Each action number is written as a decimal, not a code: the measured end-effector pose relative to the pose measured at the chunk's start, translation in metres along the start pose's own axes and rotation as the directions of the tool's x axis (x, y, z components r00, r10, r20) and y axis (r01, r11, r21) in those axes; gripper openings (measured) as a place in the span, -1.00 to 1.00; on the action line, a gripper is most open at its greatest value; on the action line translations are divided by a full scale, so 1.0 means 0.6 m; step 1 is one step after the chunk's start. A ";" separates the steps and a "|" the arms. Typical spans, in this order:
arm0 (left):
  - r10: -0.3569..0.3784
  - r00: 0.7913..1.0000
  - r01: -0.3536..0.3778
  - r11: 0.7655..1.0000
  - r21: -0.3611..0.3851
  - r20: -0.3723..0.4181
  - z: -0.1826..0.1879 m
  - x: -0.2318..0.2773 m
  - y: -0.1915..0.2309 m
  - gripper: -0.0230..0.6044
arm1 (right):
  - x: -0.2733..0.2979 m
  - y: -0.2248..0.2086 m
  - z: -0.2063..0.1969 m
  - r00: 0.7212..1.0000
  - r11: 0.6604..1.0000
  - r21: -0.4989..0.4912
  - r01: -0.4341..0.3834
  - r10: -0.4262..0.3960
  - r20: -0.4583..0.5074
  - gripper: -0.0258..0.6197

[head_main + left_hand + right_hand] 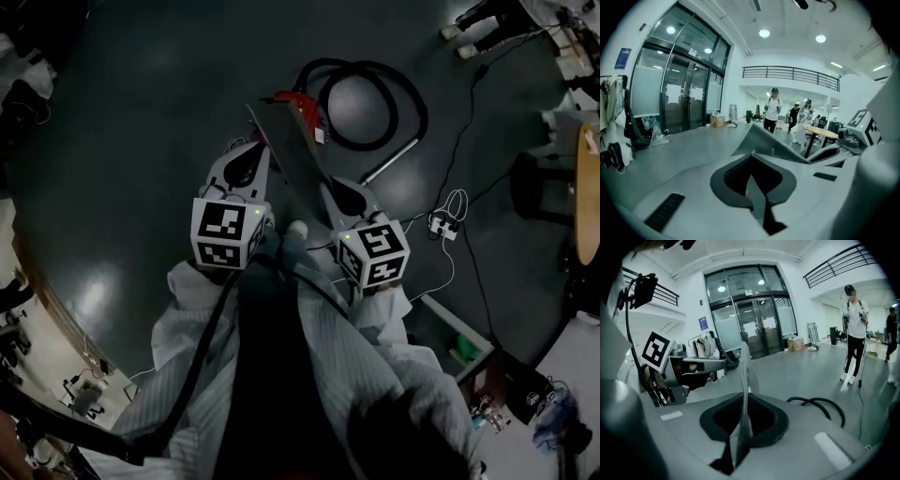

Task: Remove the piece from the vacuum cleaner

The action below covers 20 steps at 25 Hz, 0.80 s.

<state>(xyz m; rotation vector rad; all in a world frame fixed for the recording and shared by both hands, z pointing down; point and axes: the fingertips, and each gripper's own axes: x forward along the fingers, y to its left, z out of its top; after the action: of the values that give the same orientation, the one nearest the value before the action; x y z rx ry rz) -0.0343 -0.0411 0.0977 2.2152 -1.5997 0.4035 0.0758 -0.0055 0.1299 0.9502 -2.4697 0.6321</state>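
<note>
A thin flat grey piece (291,155) is held up over the dark floor between my two grippers. My left gripper (251,155) is shut on its left edge; in the left gripper view the piece (771,140) runs out of the jaws as a slanted sheet. My right gripper (340,194) is shut on its near end, and the right gripper view shows the piece (744,380) edge-on and upright. The vacuum cleaner (302,101), red and black, lies on the floor beyond, with its black hose (403,94) coiled and a metal wand (389,161) beside it.
A white power strip (442,226) with trailing cables lies to the right. A wooden round table (589,187) and chair legs stand at the right edge. A person (855,329) stands near the glass doors (754,319). More people (773,110) stand by a round table (820,132).
</note>
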 end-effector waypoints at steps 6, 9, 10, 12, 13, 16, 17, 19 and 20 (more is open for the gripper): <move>-0.035 0.996 0.028 0.997 0.078 0.081 0.072 -0.034 -0.037 -0.91 | -0.043 0.028 0.049 0.997 1.000 0.001 -0.003 0.002 0.083 -0.84; -0.047 0.996 0.039 0.995 0.091 0.081 0.081 -0.045 -0.050 -0.91 | -0.053 0.037 0.067 0.995 1.000 -0.015 -0.009 0.011 0.099 -0.84; -0.050 0.996 0.042 0.994 0.097 0.080 0.082 -0.044 -0.054 -0.91 | -0.055 0.036 0.072 0.995 1.000 -0.022 -0.010 0.012 0.102 -0.84; -0.051 0.996 0.043 0.994 0.103 0.079 0.081 -0.041 -0.061 -0.91 | -0.057 0.032 0.074 0.994 1.000 -0.030 -0.008 0.011 0.106 -0.84; -0.050 0.996 0.042 0.994 0.103 0.079 0.080 -0.039 -0.063 -0.91 | -0.058 0.030 0.073 0.994 1.000 -0.030 -0.007 0.010 0.108 -0.84; -0.045 0.996 0.037 0.994 0.103 0.079 0.076 -0.037 -0.067 -0.91 | -0.062 0.022 0.070 0.994 1.000 -0.025 -0.003 0.006 0.111 -0.84; -0.043 0.996 0.035 0.994 0.104 0.079 0.077 -0.037 -0.069 -0.91 | -0.064 0.020 0.070 0.994 1.000 -0.021 -0.002 0.004 0.113 -0.84; -0.041 0.996 0.032 0.994 0.107 0.077 0.079 -0.035 -0.074 -0.91 | -0.069 0.014 0.071 0.993 1.000 -0.014 -0.002 0.003 0.119 -0.84; -0.041 0.996 0.033 0.993 0.110 0.075 0.078 -0.032 -0.077 -0.91 | -0.070 0.009 0.071 0.993 1.000 -0.012 -0.001 0.002 0.121 -0.84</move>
<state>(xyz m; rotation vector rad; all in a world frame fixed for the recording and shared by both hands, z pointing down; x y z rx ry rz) 0.0043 -0.0337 0.0416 2.3653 -1.6086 0.4082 0.0915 -0.0038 0.0716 1.0097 -2.5773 0.5757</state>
